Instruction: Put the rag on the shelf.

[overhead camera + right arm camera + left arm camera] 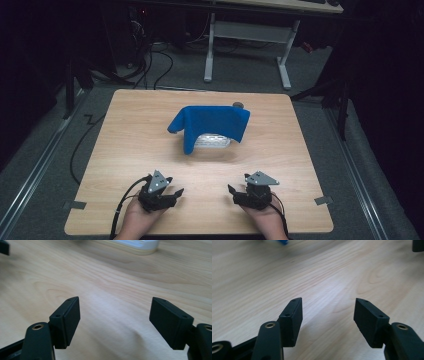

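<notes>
Left gripper and right gripper: jaws spread wide, nothing between pads. Blue cloth draped over white container, well ahead of both grippers, on wooden table.

Each black hand-held gripper has blocky jaws with brass-ringed screws, a grey triangular plate and a black cable.

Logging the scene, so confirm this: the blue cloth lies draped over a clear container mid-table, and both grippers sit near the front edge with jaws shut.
Wrong on the jaws. The left gripper and right gripper stand open with nothing between them, as both gripper views show. The blue cloth does drape over the clear container, and both grippers are near the front edge.
</notes>
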Demonstrator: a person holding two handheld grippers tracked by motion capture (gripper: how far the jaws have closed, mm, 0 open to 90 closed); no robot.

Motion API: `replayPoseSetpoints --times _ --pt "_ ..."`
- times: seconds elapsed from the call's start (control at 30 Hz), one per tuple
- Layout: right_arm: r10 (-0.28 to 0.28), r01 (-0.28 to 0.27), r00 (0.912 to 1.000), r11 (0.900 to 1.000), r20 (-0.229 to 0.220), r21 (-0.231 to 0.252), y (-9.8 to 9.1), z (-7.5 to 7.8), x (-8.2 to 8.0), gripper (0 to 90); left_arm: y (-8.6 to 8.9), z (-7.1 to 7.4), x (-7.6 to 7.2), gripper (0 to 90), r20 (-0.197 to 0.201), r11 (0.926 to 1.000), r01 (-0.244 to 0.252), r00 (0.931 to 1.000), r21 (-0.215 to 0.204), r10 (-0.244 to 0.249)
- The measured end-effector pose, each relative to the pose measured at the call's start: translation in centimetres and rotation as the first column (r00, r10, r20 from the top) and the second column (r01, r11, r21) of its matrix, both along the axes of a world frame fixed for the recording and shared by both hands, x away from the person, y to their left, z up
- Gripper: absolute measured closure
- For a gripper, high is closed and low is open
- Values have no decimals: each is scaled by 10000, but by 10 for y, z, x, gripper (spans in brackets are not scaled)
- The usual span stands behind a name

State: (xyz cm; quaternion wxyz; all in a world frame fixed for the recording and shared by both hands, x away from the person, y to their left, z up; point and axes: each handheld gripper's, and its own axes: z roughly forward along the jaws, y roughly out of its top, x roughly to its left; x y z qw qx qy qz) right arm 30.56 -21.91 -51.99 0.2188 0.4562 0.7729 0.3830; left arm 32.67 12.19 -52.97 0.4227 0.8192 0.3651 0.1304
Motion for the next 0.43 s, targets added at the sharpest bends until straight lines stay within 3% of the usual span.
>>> replayPoseSetpoints --times 0.13,0.43 --pt "-549 554 9983 9981 -173 256 -15 -2 7 266 8 -3 4 393 -262 9989 -403 9989 -237 397" --pt "-474 486 9986 9975 -247 512 -20 -2 6 267 8 -3 4 387 -163 9990 -407 9991 -165 404"
